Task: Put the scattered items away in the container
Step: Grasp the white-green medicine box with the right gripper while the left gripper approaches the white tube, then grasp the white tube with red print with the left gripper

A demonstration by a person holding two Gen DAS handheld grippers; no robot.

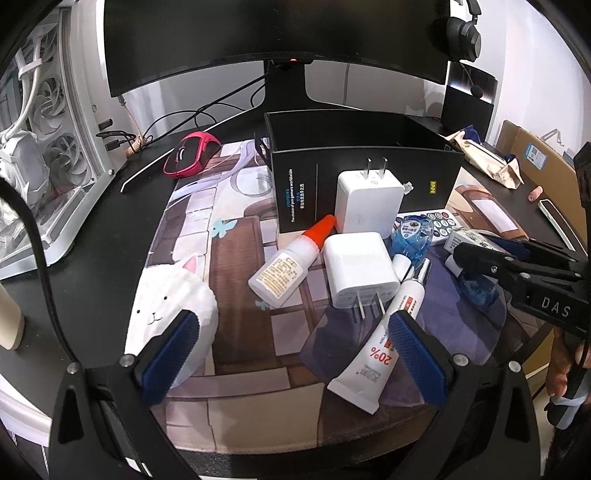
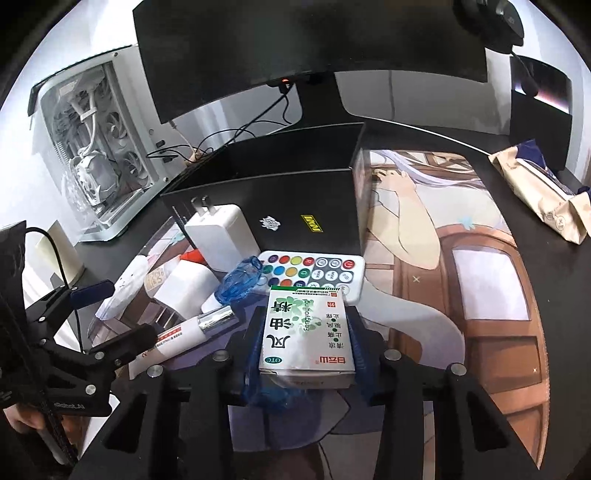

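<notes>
Left tongs (image 1: 291, 354) agape, right tongs (image 2: 306, 339) clamped

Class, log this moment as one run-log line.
right tongs: shut on medicine box | left tongs: open, empty | black box: awaiting items

The black box (image 1: 364, 162) stands open-topped at the centre of the left wrist view, with nothing over its mouth; the monitor (image 1: 277, 33) hangs above and behind it. Its near wall is crowded: a white charger (image 1: 365, 206) leans against it, and a second charger (image 1: 360, 275), a glue bottle (image 1: 282, 271), a tube (image 1: 376, 343) and a remote (image 2: 314, 271) lie packed just in front. Bare mat (image 1: 229, 258) lies lower left. In the right wrist view the mat's right half is open, up to a paper bag (image 2: 543, 199) at upper right.
</notes>
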